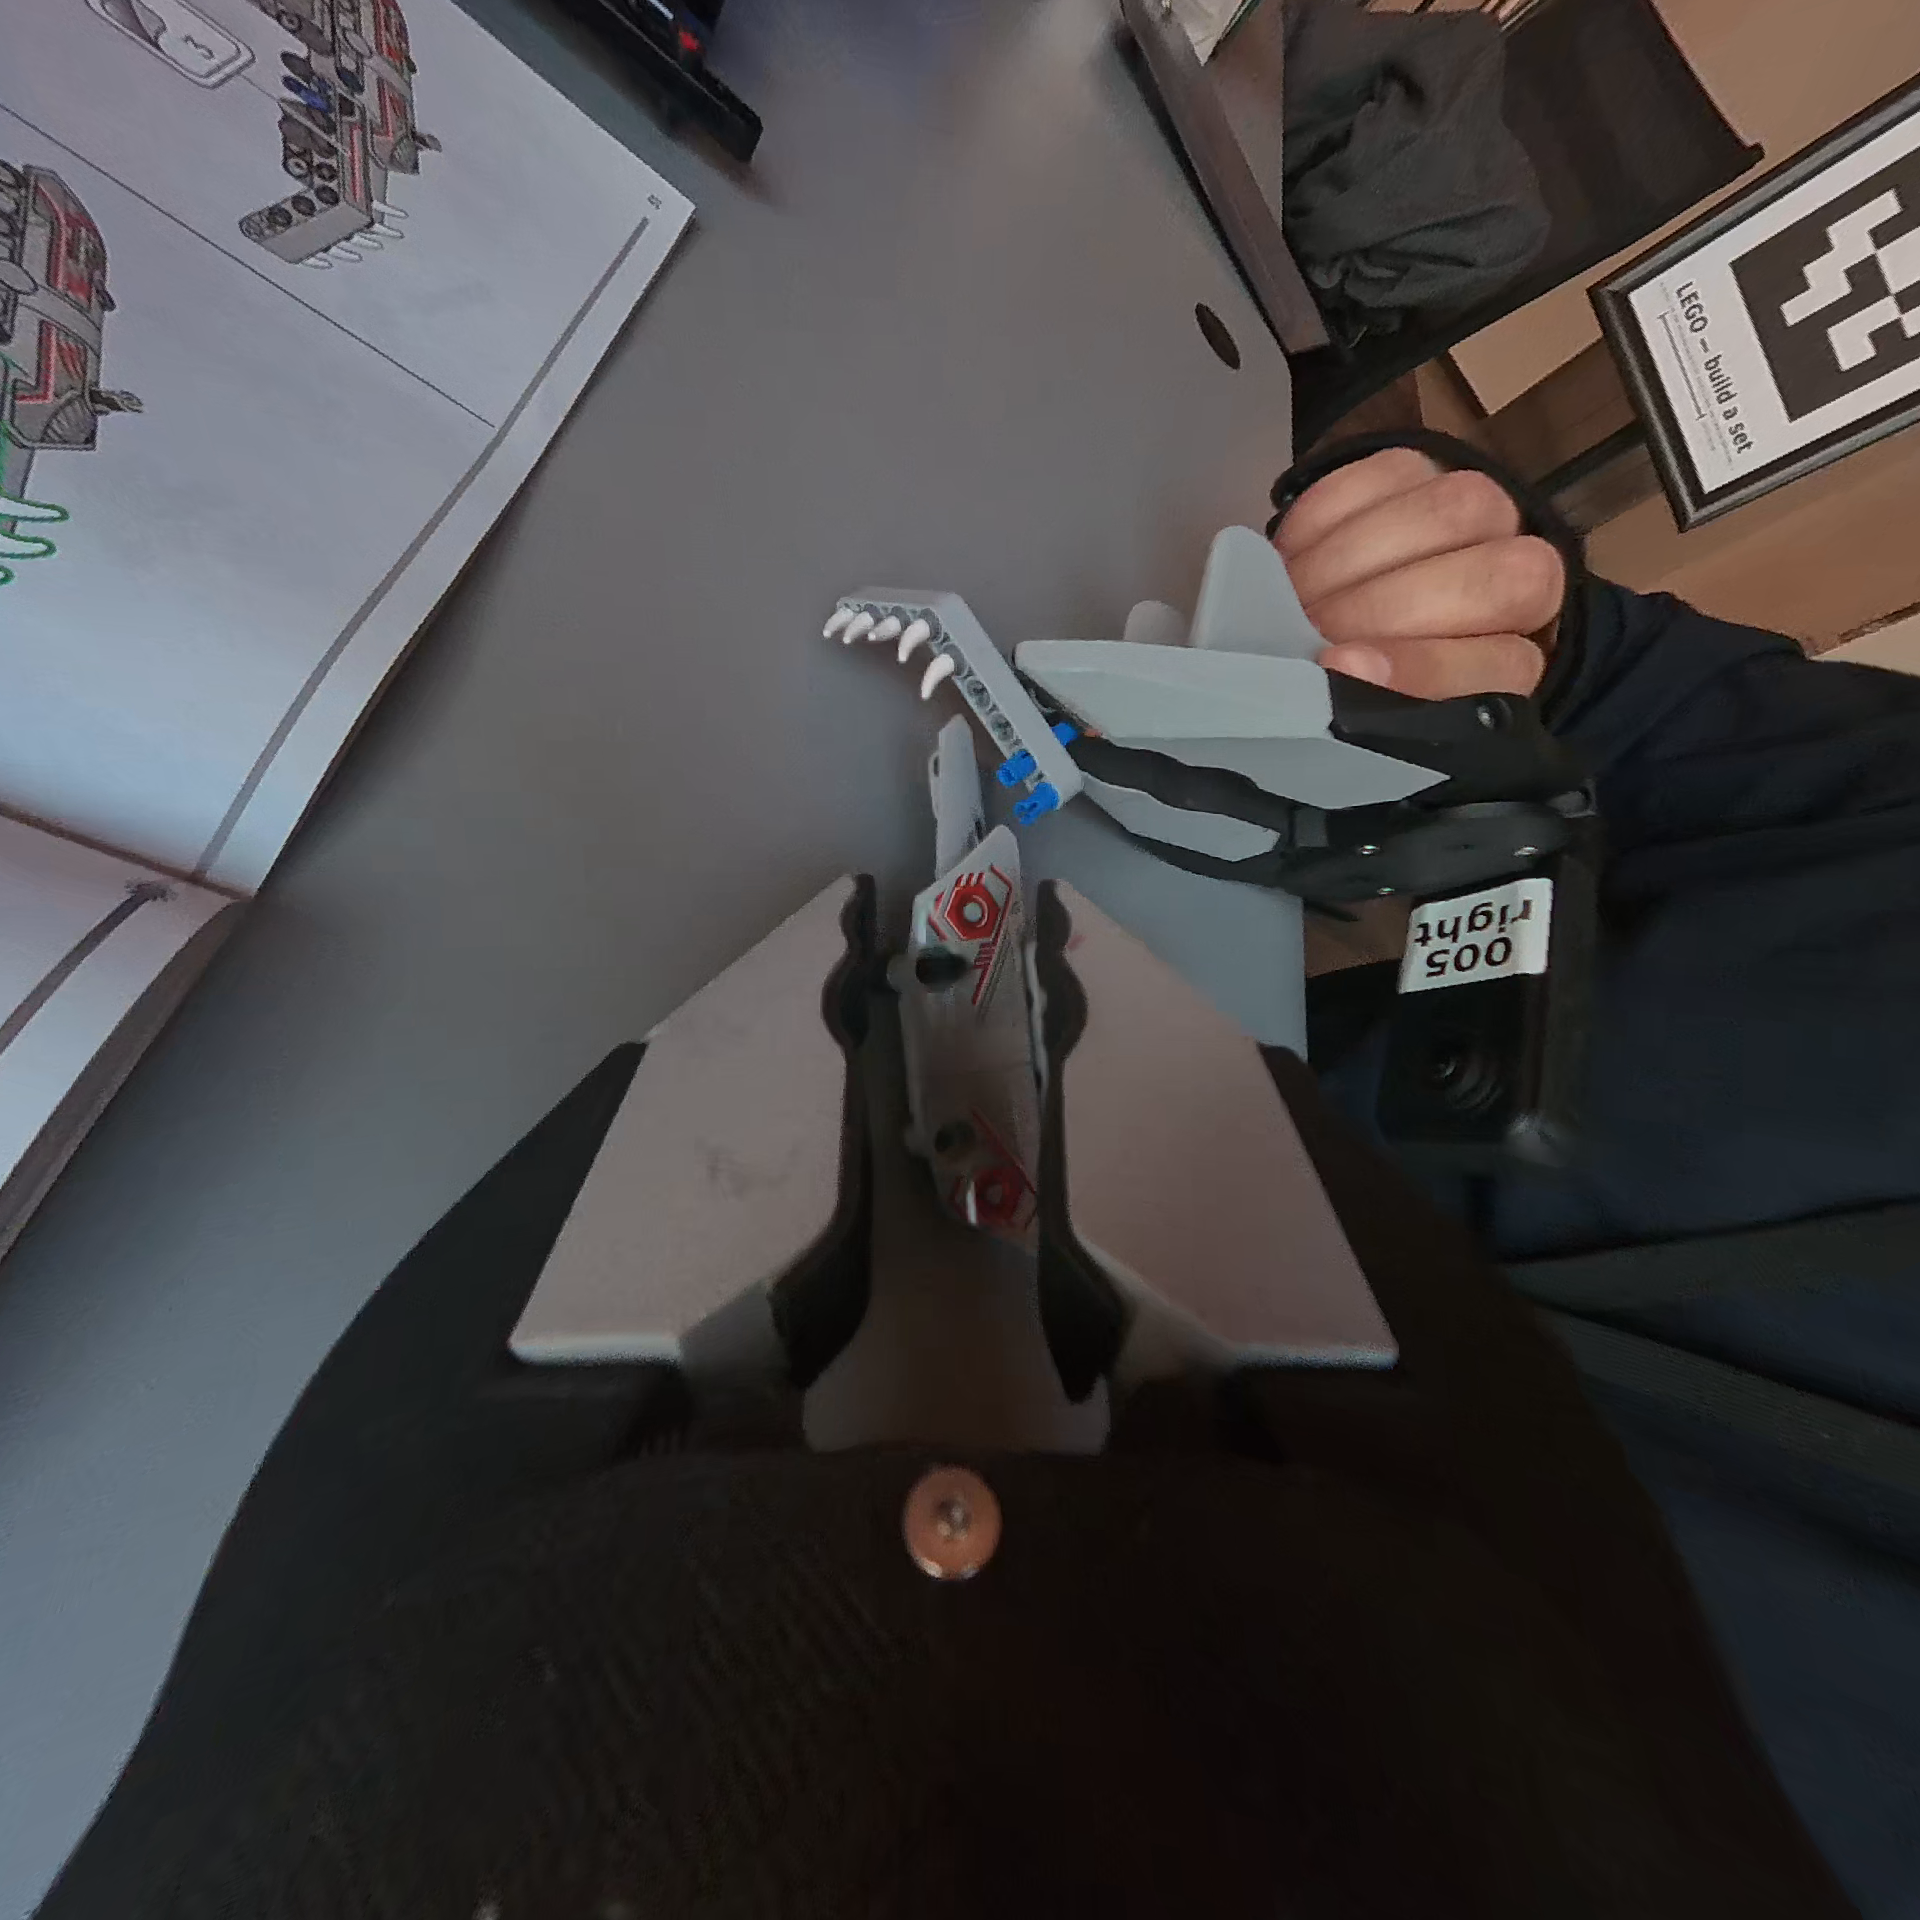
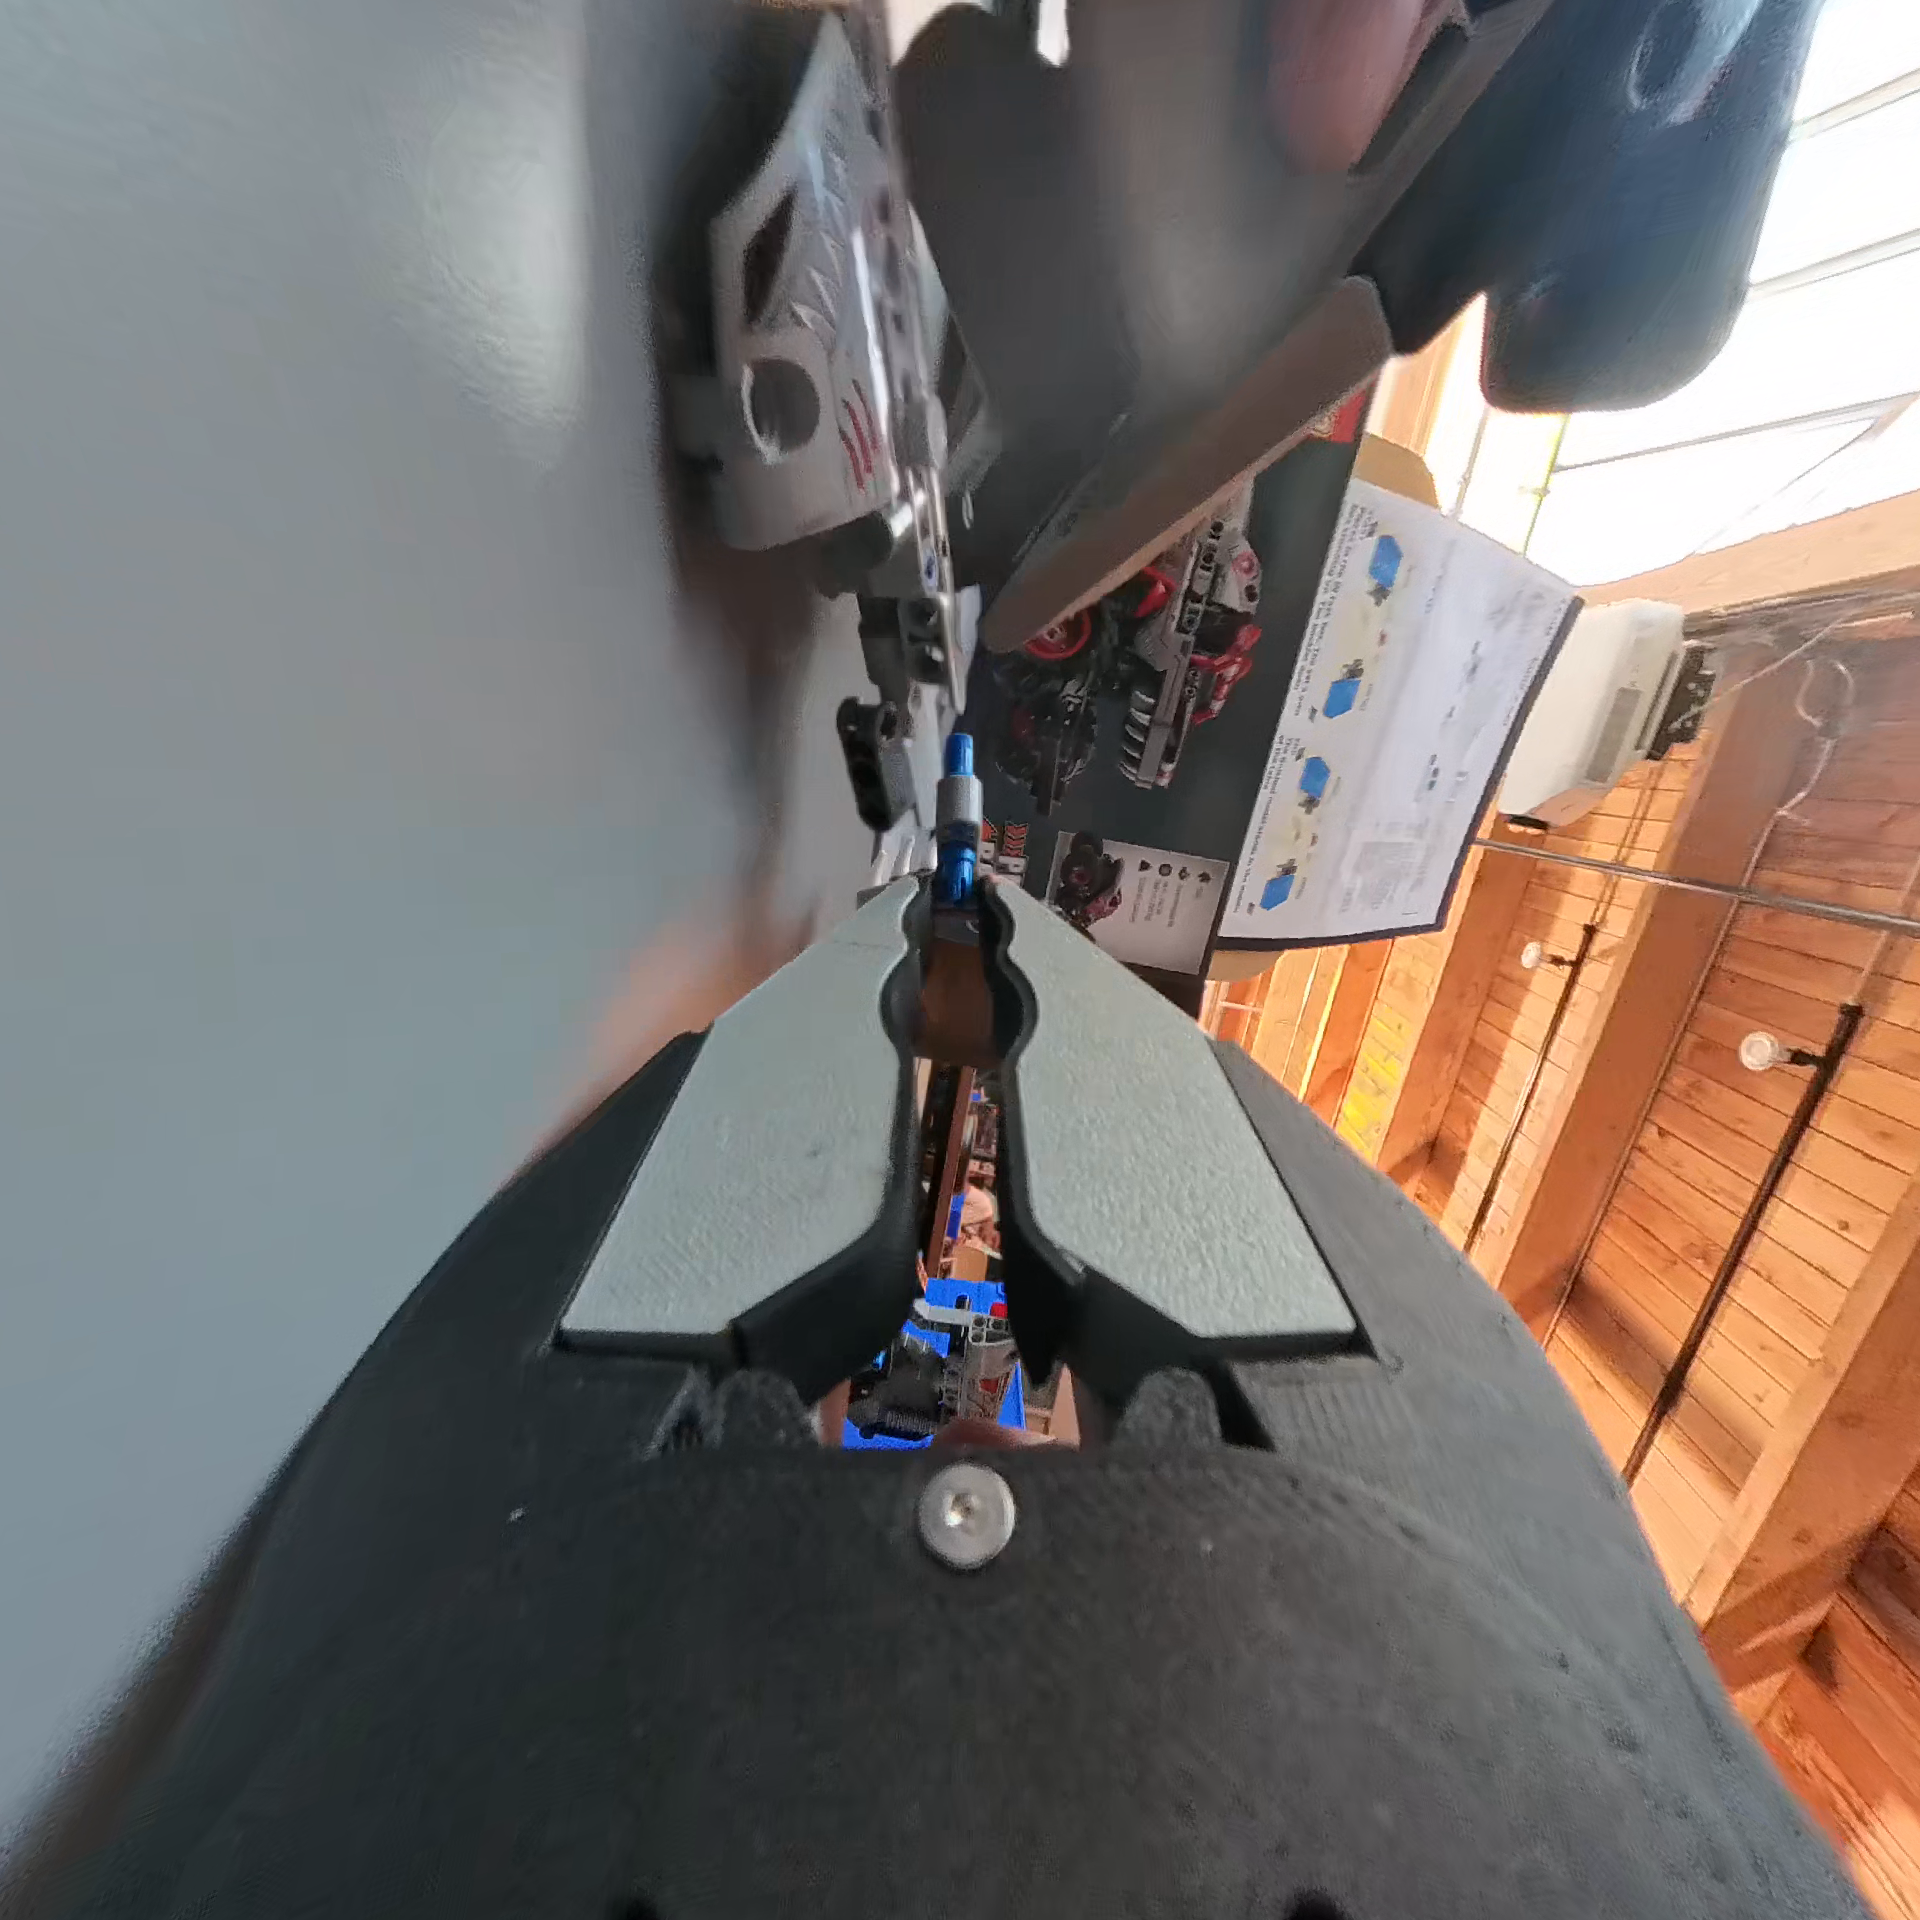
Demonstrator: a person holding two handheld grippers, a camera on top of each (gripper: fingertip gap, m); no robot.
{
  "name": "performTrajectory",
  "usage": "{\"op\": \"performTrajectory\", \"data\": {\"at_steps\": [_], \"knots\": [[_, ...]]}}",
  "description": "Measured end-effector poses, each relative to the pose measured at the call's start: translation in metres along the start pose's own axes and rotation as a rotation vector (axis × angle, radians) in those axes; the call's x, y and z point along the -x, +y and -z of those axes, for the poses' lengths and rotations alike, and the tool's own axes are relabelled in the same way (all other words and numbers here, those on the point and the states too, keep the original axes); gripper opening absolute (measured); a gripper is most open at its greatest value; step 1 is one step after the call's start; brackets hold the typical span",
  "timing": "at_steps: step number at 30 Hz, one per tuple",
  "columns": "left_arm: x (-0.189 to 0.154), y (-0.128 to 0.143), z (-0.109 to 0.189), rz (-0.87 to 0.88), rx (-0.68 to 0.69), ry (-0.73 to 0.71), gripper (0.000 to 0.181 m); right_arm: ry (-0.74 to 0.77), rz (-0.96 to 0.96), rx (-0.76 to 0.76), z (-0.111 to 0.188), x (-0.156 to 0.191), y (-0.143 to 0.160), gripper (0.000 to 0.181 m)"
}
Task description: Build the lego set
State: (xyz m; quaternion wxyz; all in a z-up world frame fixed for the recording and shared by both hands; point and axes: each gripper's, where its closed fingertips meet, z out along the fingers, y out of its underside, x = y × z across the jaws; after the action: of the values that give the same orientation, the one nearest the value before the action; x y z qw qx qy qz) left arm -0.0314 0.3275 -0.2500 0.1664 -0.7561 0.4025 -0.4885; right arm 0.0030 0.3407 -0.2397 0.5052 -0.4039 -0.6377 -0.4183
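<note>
My left gripper (image 1: 956,914) is shut on a grey Lego panel (image 1: 971,997) with red hexagon stickers, held upright over the grey table (image 1: 831,364). My right gripper (image 1: 1060,732) comes in from the right. It is shut on the end of a grey angled beam (image 1: 961,665) with white teeth and blue pins (image 1: 1023,774). The pins sit just beyond the panel's top end. In the right wrist view my right gripper (image 2: 956,899) holds that beam edge-on (image 2: 958,800). The stickered panel (image 2: 810,364) is blurred above it.
An open instruction booklet (image 1: 260,364) lies at the left of the table. A framed sign with a black-and-white marker (image 1: 1787,312) stands at the right. A hand (image 1: 1423,582) holds the right gripper. The Lego box (image 2: 1143,675) and a leaflet (image 2: 1392,717) stand beyond. One gripper's finger ends stand about 4 centimeters off the other's.
</note>
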Motion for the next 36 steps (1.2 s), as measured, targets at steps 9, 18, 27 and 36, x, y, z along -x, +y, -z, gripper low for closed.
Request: {"op": "performTrajectory", "data": {"at_steps": [9,18,27,36], "knots": [[-0.008,-0.021,0.016,-0.135,-0.102,-0.055,0.042,0.058,-0.071,0.032,-0.002,-0.018,0.009,0.005],[-0.040,-0.018,0.000,-0.148,-0.082,0.098,0.039,0.106,-0.055,0.004,-0.003,-0.028,-0.008,0.004],[-0.034,-0.017,0.003,-0.030,-0.092,0.147,0.012,0.125,-0.043,-0.019,-0.001,-0.031,-0.018,0.004],[-0.037,-0.014,0.003,-0.027,-0.074,0.181,0.011,0.123,-0.045,-0.034,0.002,-0.030,-0.020,0.005]]}}
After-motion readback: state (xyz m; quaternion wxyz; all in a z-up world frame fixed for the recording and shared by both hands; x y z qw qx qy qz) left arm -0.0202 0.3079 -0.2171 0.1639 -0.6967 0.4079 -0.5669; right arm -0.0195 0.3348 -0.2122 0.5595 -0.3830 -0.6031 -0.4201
